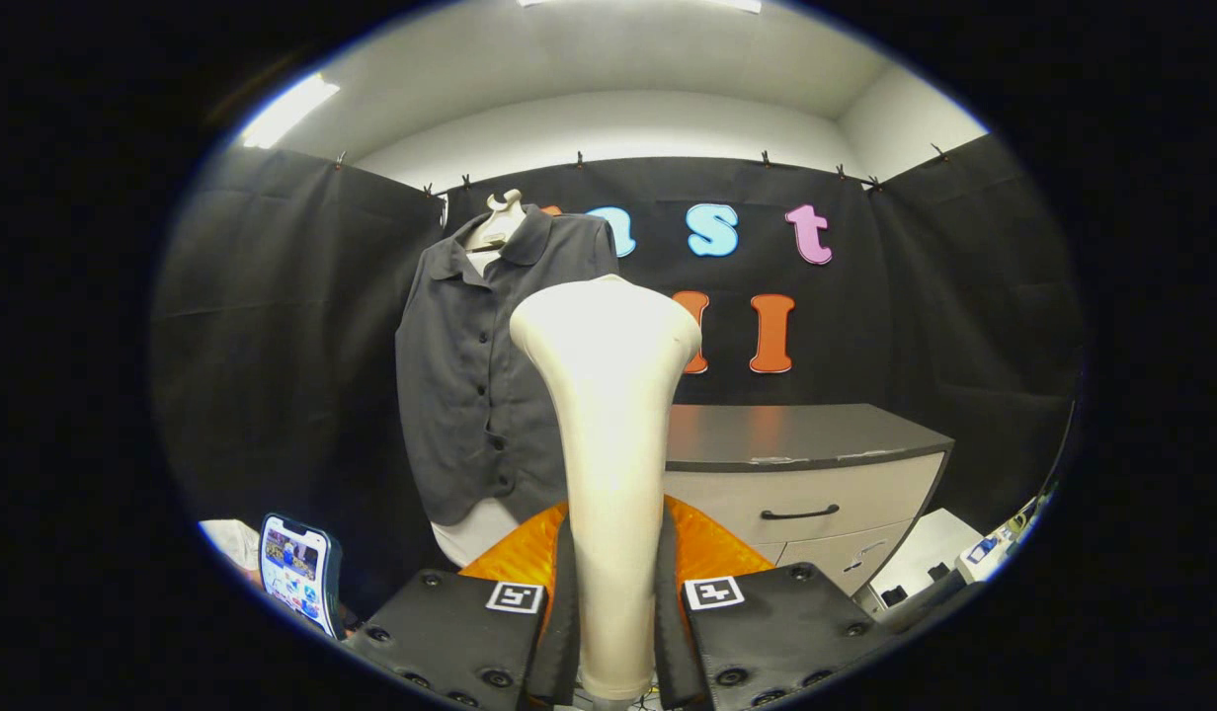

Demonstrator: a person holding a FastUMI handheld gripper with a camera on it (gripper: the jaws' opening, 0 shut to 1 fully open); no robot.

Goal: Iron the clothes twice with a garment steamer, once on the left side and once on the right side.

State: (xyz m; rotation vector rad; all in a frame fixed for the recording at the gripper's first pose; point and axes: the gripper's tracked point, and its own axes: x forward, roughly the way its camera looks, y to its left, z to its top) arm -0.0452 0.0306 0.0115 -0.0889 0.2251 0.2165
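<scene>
Black cloth wall (273,326) encloses the booth on three sides, clipped along its top edge beneath a pale ceiling with a lit strip lamp (284,109) at about 10 o'clock from the scene centre. A dresser-style desk (816,464) with a dark top and light drawer fronts stands against the back wall at roughly 4 o'clock of centre; one drawer carries a dark handle (800,513). A dark grey button-front shirt (470,395) hangs on a pale mannequin torso (497,219) at about 10 o'clock from the steamer head, well beyond the fingers and just left of the desk; the mannequin's pale base shows below the shirt hem. The garment steamer (608,444), cream-coloured, stands upright between the fingers, its narrow handle low and its broad head flaring at centre, overlapping the shirt's right edge in the view; whether the head touches the fabric cannot be determined. The hand-held gripper (613,622) is closed on the steamer handle, both fingers pressing its sides. An orange padded item (717,548) lies just behind the handle, ahead of the fingers. A phone (297,573) with a lit screen stands at 8 o'clock, near the left finger. Small white items (939,558) sit at 4 o'clock, beside the desk.
</scene>
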